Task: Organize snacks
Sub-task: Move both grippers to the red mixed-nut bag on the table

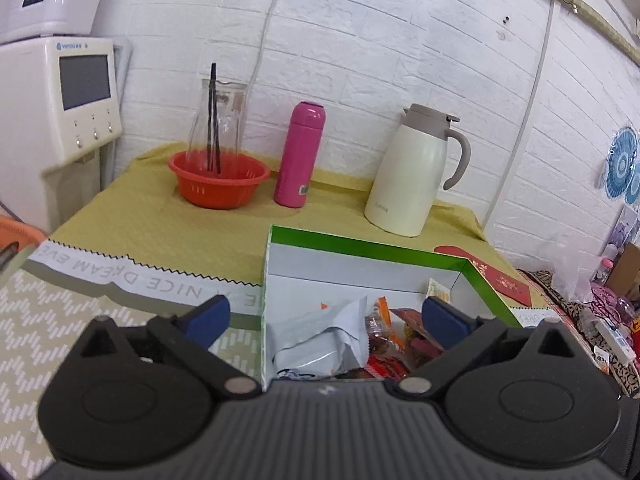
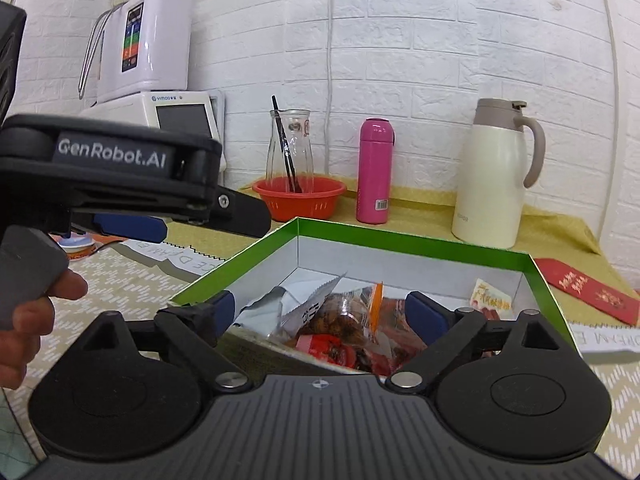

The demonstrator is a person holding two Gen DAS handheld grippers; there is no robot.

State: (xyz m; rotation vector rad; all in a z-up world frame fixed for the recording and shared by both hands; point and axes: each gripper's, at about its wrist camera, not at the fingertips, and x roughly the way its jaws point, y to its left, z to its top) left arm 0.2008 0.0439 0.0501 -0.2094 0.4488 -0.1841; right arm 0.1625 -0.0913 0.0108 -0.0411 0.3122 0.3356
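A green-rimmed cardboard box [image 1: 360, 246] with white inner walls sits on the table and holds several snack packets: a silver-white pouch [image 1: 320, 340], an orange-edged packet of brown snacks [image 2: 344, 316] and a small yellow packet [image 2: 490, 294]. The box also shows in the right wrist view [image 2: 400, 240]. My left gripper [image 1: 326, 314] is open and empty, its fingers straddling the box's left wall. My right gripper [image 2: 320, 312] is open and empty over the box's near corner. The left gripper also shows from the side in the right wrist view [image 2: 172, 220].
At the back on a yellow cloth stand a red basket [image 1: 218, 182] holding a glass carafe [image 1: 218, 120], a pink bottle [image 1: 300, 156] and a cream thermos jug [image 1: 412, 176]. A white appliance [image 1: 76, 96] stands left. A red envelope [image 2: 588, 290] lies right of the box.
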